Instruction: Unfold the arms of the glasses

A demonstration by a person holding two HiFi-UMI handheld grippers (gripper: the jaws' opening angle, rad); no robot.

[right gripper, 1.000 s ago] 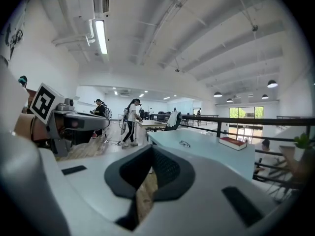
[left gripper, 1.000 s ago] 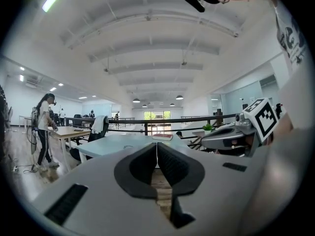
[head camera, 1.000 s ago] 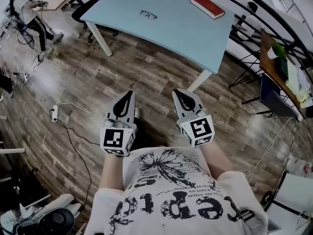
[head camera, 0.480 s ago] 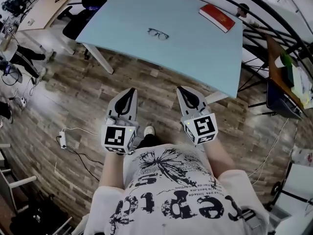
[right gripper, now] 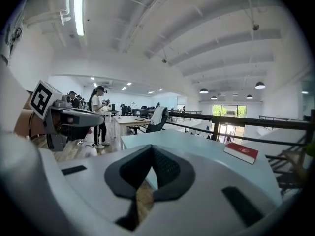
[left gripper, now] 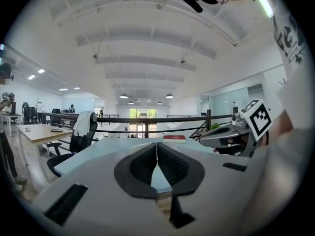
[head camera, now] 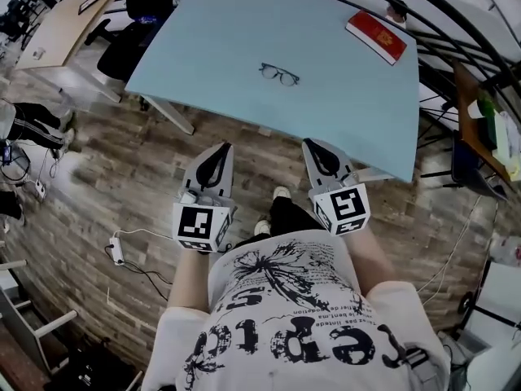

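Note:
A pair of dark-framed glasses lies near the middle of the pale blue table, well ahead of both grippers. My left gripper is shut and empty, held over the wooden floor short of the table's near edge. My right gripper is also shut and empty, level with the left one and just before that edge. In the left gripper view the jaws meet, with the table beyond them; the right gripper view shows its jaws closed too. The glasses do not show in either gripper view.
A red book lies at the table's far right corner. A black office chair stands at the table's left. A black railing runs along the right. A power strip with cable lies on the floor at left. A person stands further off.
The person has walked toward the table: the table and glasses have come nearer and lower in the head view. Both grippers stay shut, side by side.

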